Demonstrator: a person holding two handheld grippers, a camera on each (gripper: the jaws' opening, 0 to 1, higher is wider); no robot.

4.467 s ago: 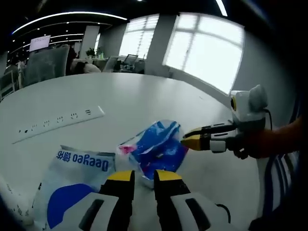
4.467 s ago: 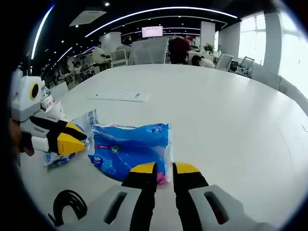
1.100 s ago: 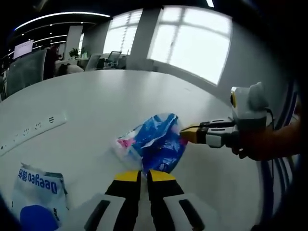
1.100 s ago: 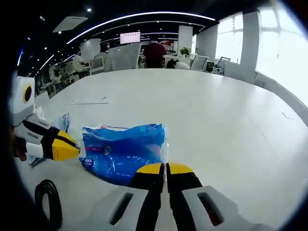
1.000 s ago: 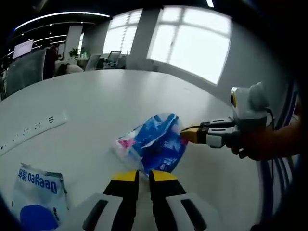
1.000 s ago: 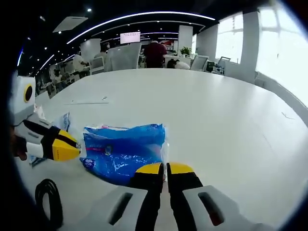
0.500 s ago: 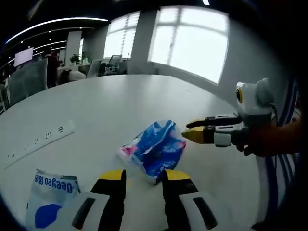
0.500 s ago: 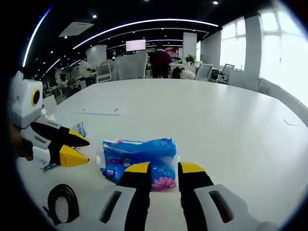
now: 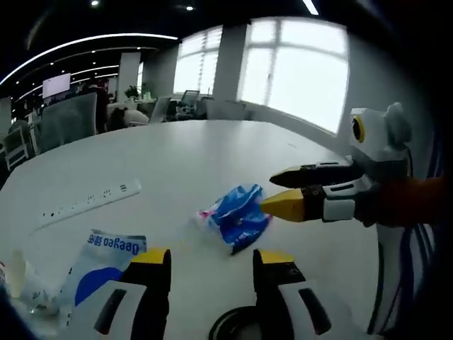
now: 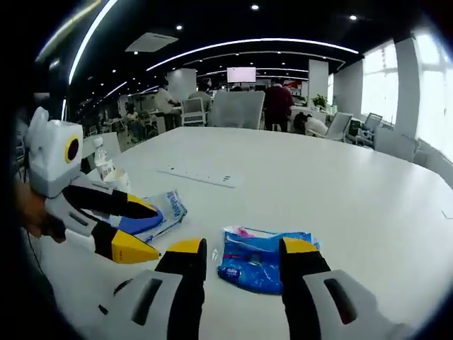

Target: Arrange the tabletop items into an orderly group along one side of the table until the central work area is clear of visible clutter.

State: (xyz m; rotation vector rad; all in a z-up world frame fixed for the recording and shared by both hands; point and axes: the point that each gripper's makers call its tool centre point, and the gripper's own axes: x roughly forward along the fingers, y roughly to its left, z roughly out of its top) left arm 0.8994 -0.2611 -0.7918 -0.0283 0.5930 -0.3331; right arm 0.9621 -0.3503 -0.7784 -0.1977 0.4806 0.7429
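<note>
fingers of both grippers spread apart, hovering over the blue packet (image 10: 262,263).

A wall of bright windows (image 9: 297,74) is glowing beyond the far edge of the white desk (image 9: 177,159), split by a pale pillar (image 9: 228,67). Curved ceiling light strips (image 10: 248,46) are running across the dark ceiling, with small round spotlights beside them. A lit screen (image 10: 241,74) is hanging high at the back of the office. A grey high-backed chair (image 10: 235,109) is standing at the desk's far edge, and a person in a dark red top (image 10: 277,103) is standing just behind it. More people are sitting at desks farther off, too small to make out. A potted plant (image 9: 132,92) is sitting near the windows.
</note>
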